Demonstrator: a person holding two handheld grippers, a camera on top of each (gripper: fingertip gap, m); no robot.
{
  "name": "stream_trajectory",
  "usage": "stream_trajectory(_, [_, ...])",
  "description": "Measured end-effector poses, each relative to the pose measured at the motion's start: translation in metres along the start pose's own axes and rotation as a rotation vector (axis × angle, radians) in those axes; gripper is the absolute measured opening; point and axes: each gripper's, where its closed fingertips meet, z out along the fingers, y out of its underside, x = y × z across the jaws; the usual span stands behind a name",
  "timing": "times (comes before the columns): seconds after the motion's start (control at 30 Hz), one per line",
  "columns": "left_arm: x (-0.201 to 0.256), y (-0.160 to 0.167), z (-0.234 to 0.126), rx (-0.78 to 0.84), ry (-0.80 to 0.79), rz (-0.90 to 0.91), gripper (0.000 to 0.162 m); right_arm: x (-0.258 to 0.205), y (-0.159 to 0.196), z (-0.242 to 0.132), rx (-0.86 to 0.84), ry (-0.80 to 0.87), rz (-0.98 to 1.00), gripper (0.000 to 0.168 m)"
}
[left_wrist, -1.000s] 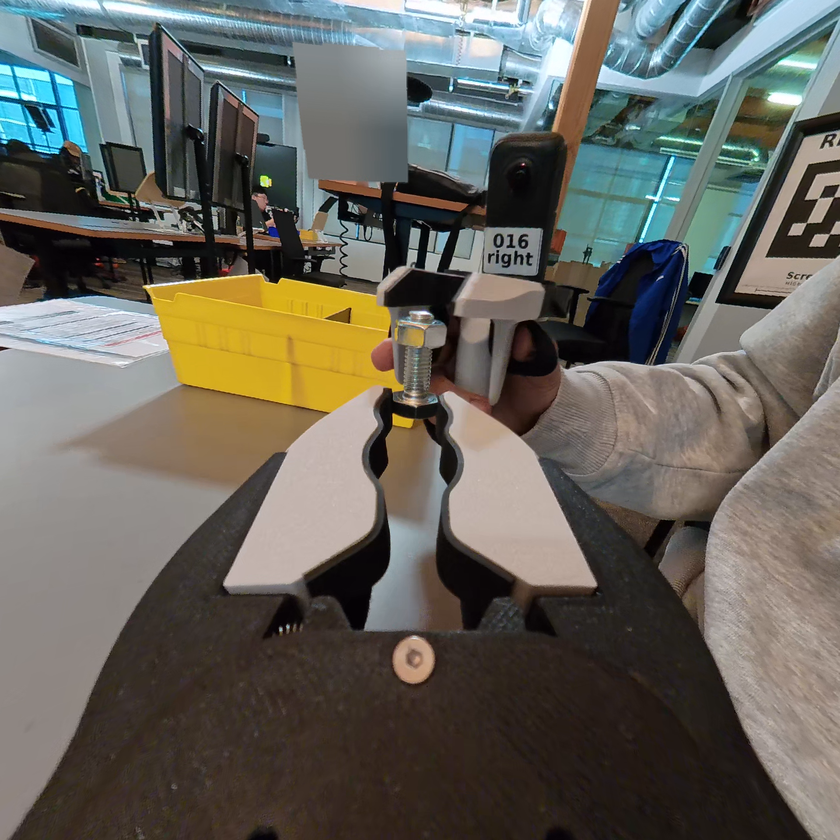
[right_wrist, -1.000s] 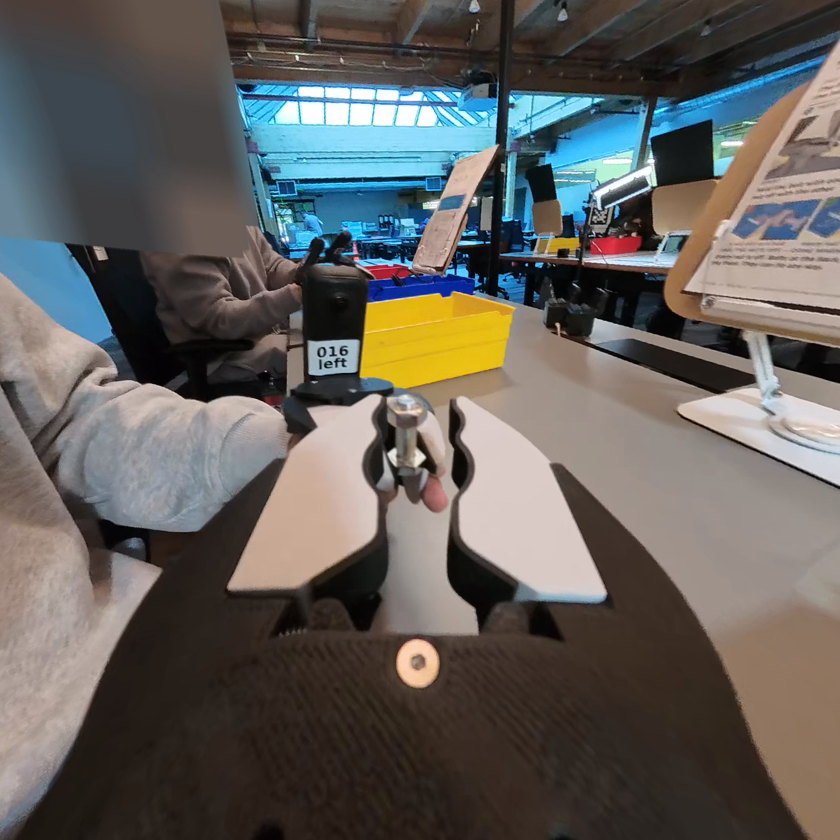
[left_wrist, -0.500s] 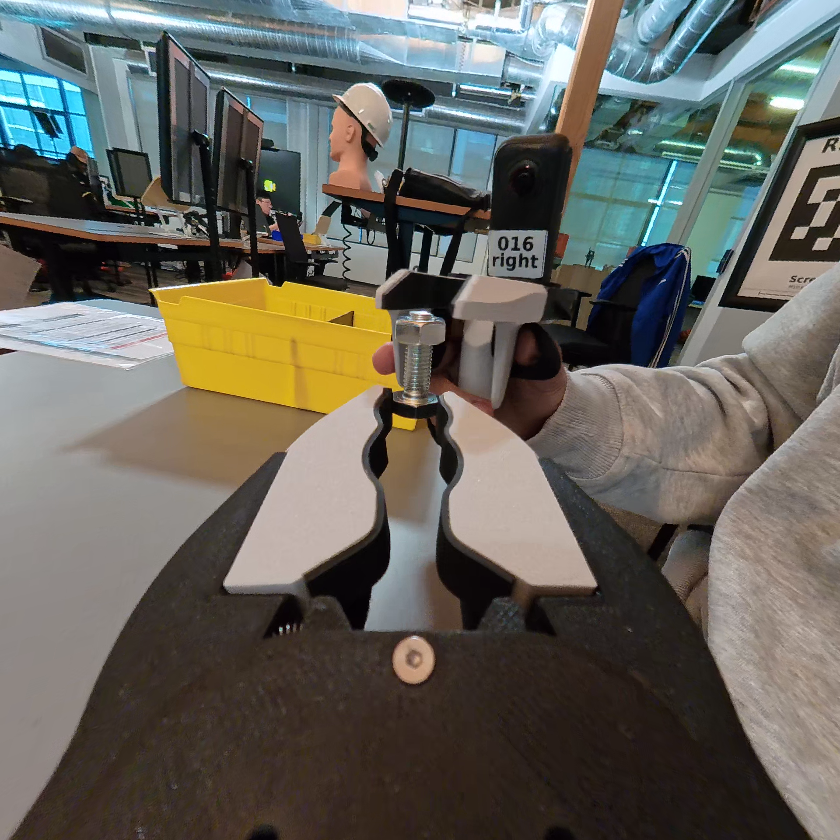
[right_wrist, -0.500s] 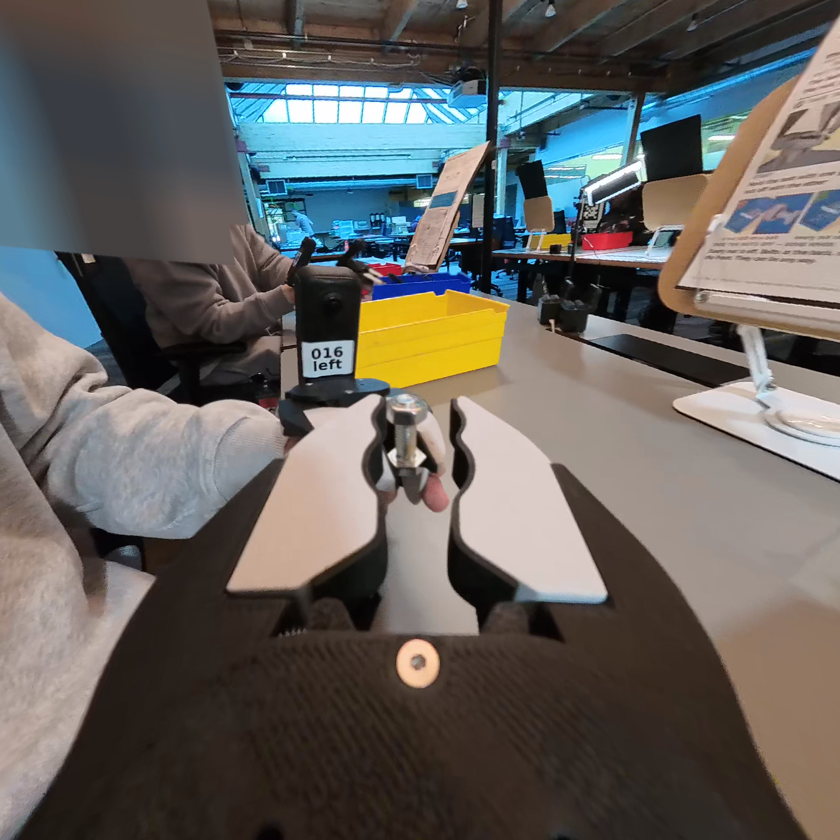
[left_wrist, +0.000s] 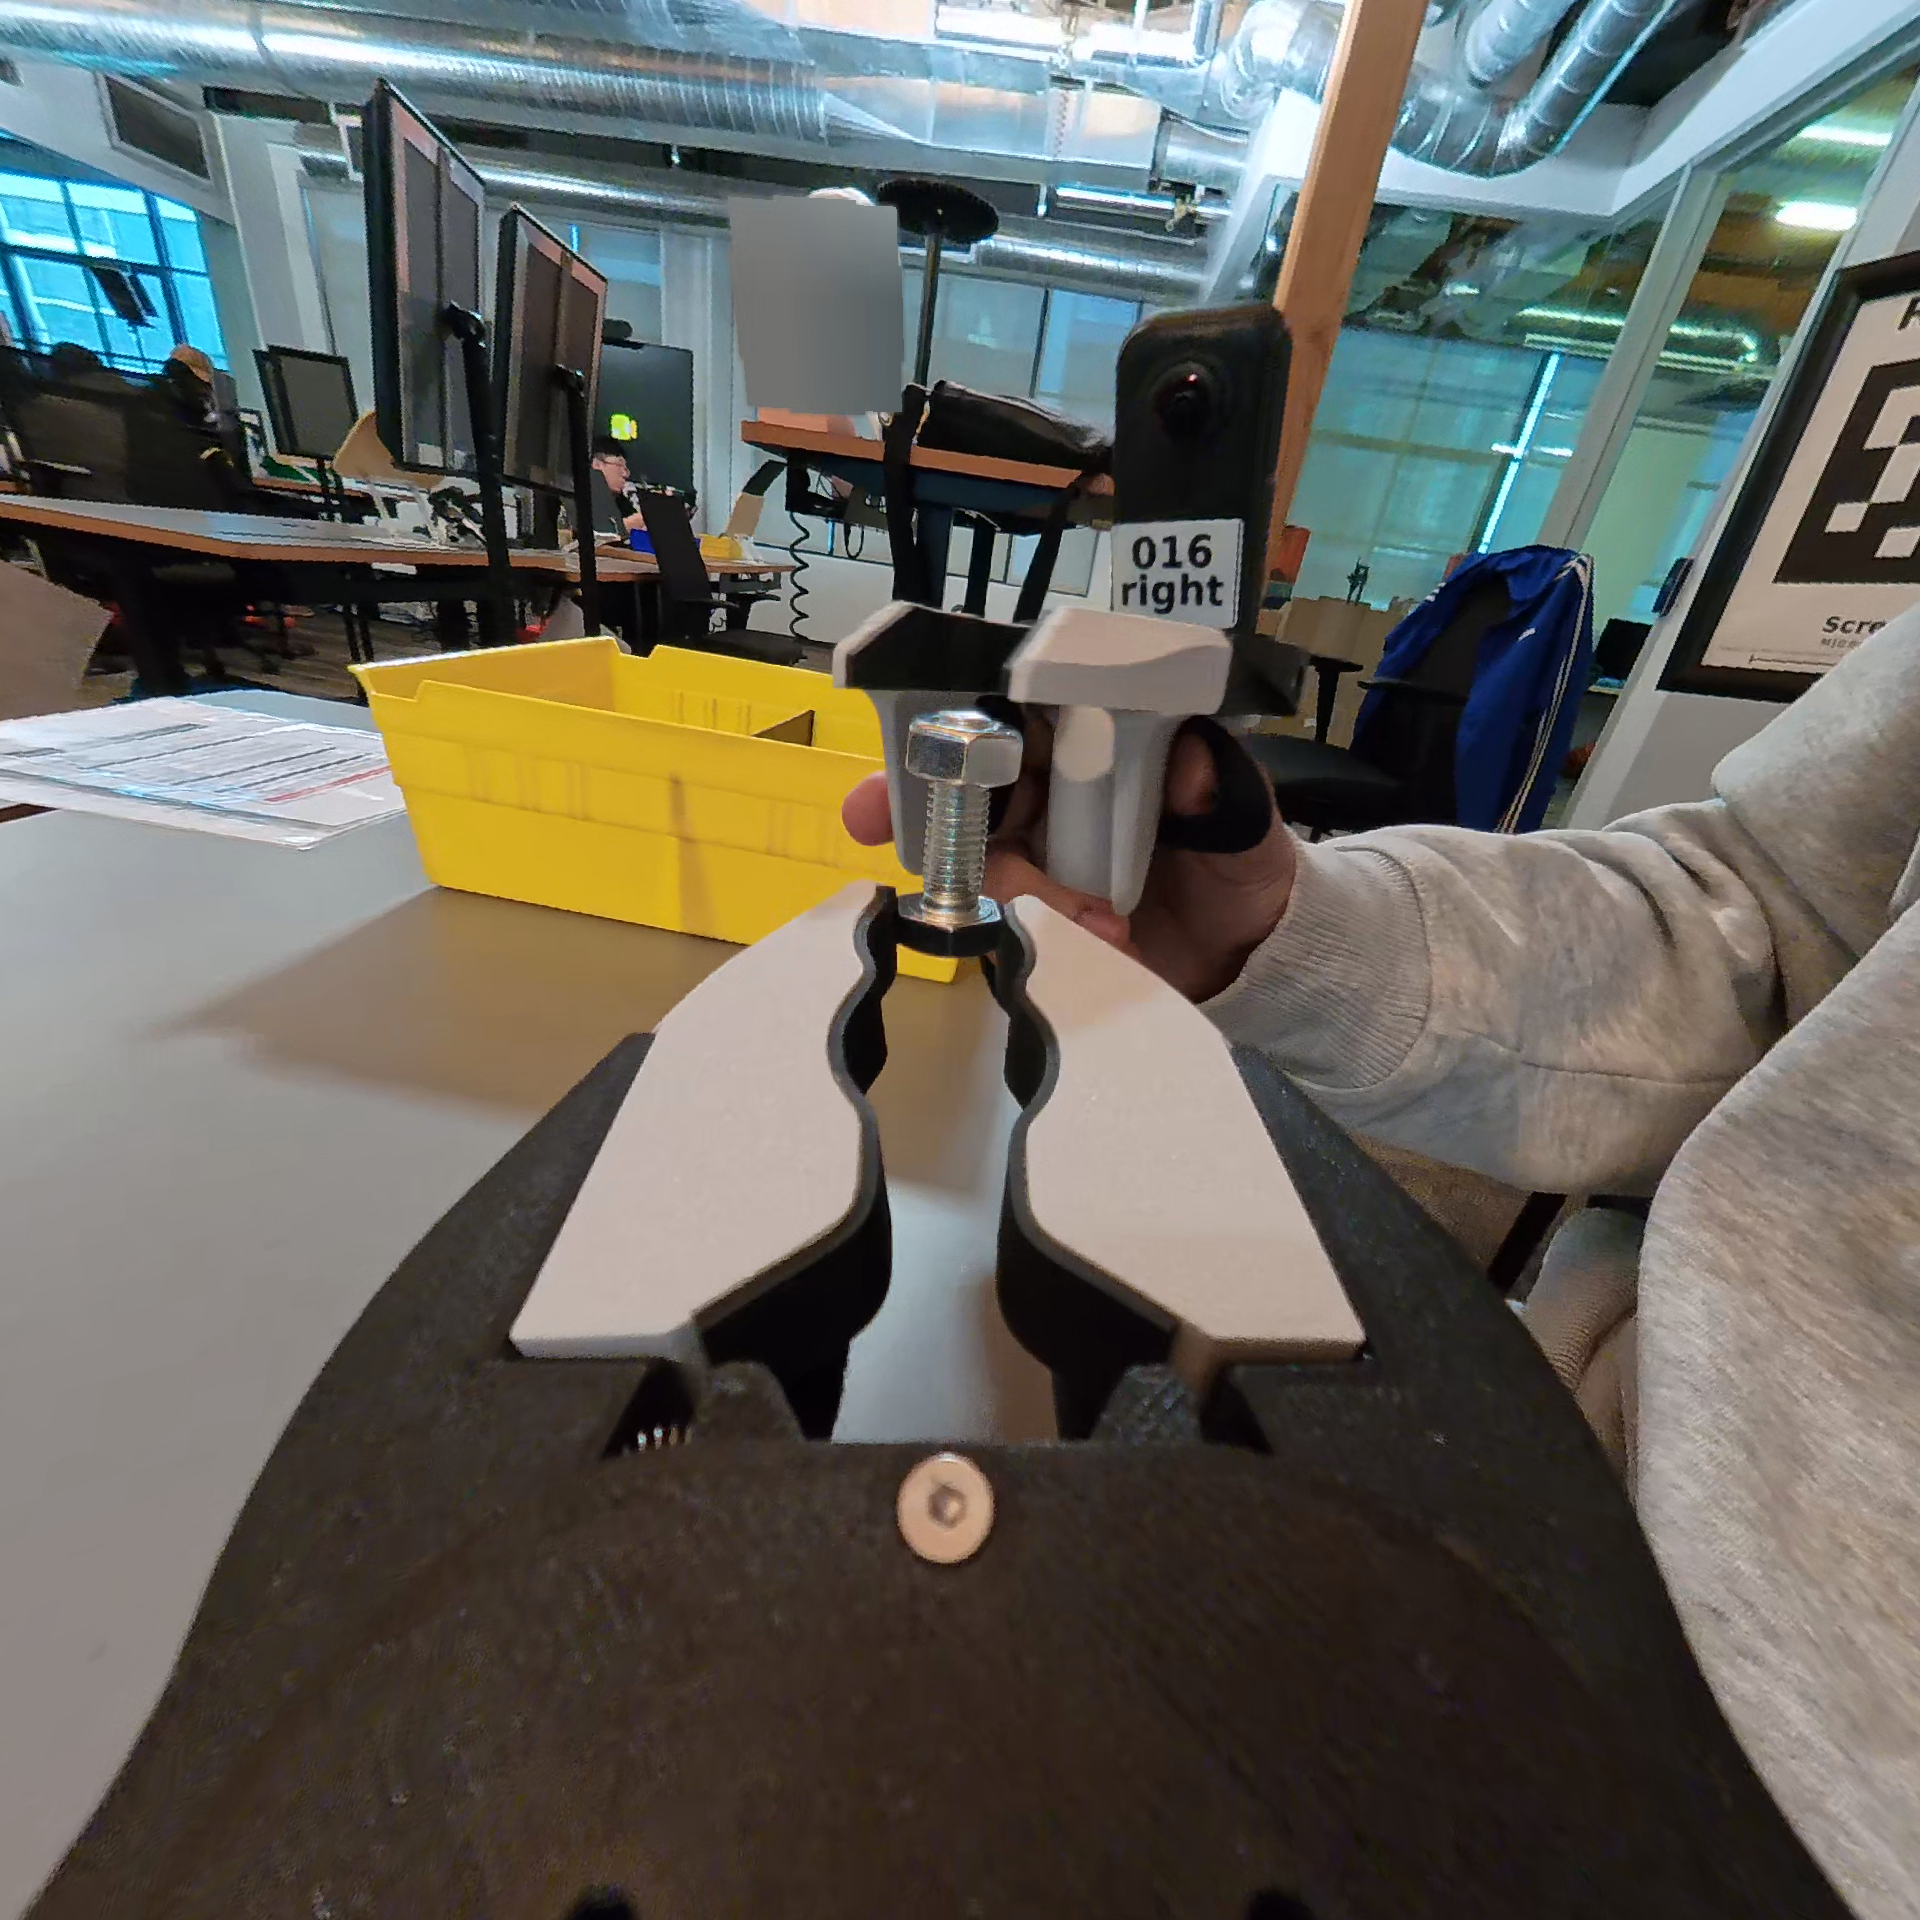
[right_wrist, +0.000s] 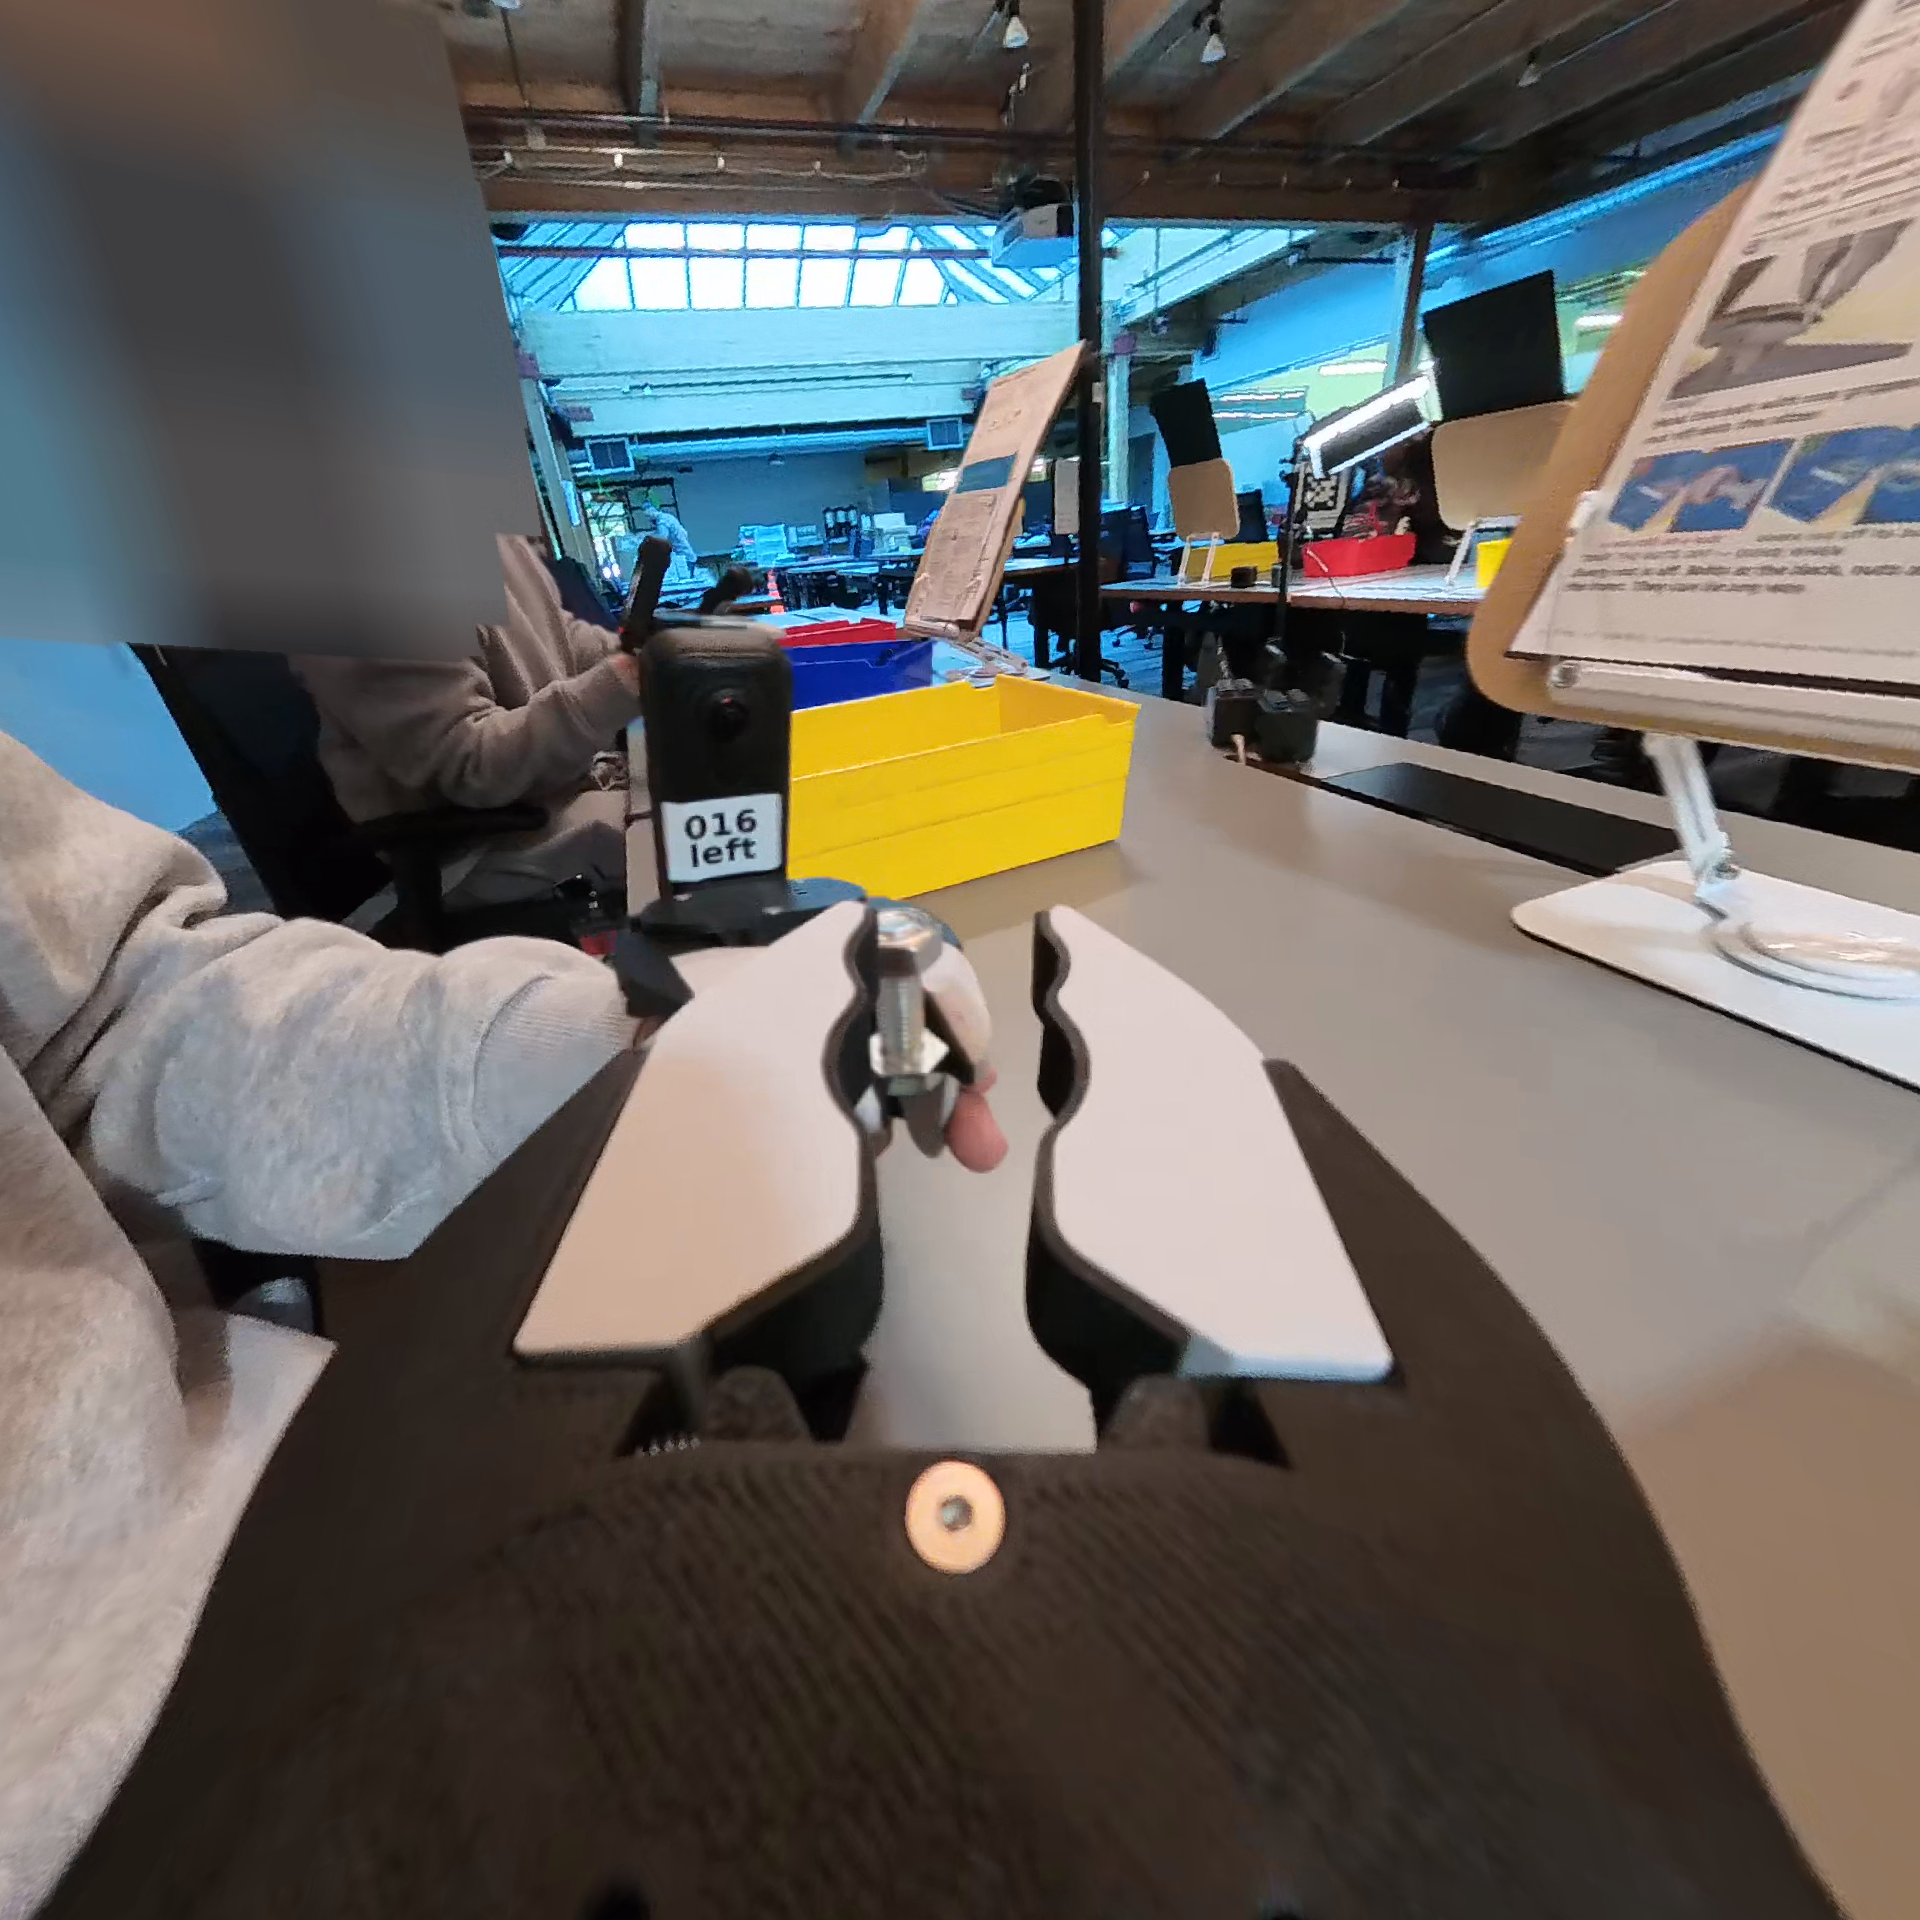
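Observation:
A silver hex bolt (left_wrist: 958, 810) stands upright with a nut (left_wrist: 945, 916) on its lower thread. My left gripper (left_wrist: 945, 927) is shut on the nut at its fingertips and holds it above the grey table (left_wrist: 208, 1091). My right gripper (left_wrist: 1008, 748) faces it from behind, open, with the bolt head in front of its left finger. In the right wrist view my right gripper (right_wrist: 951, 925) is open. The bolt (right_wrist: 900, 1003) sits in the gap against the left finger (right_wrist: 748, 1060), apart from the right one. The left gripper (right_wrist: 914, 1091) holds the nut (right_wrist: 907, 1060) there.
A yellow bin (left_wrist: 582, 769) stands on the table behind the grippers; it also shows in the right wrist view (right_wrist: 956, 790). A document stand (right_wrist: 1714, 416) with a white base (right_wrist: 1766, 956) is at the right. Laminated papers (left_wrist: 187, 758) lie far left. Grey sleeves (left_wrist: 1507, 987) flank both views. The left gripper's tips are roughly 4 cm from the right gripper's.
Almost nothing. The right wrist view has shifted slightly sideways. The left gripper keeps its hold on the nut and the right gripper stays open around the bolt.

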Motion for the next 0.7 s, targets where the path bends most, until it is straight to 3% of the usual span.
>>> stream_trajectory(0.2, [0.001,0.001,0.001,-0.004,0.000,0.007,0.019,-0.007,0.013,0.009,-0.069,-0.005,-0.047,0.031])
stream_trajectory(0.4, [-0.006,-0.003,-0.002,0.011,-0.038,0.018,0.019,0.016,0.003,-0.007,-0.011,0.048,0.035,0.027])
stream_trajectory(0.7, [-0.003,0.001,0.001,-0.007,-0.025,0.027,0.019,-0.008,0.011,0.010,-0.063,-0.007,-0.023,0.030])
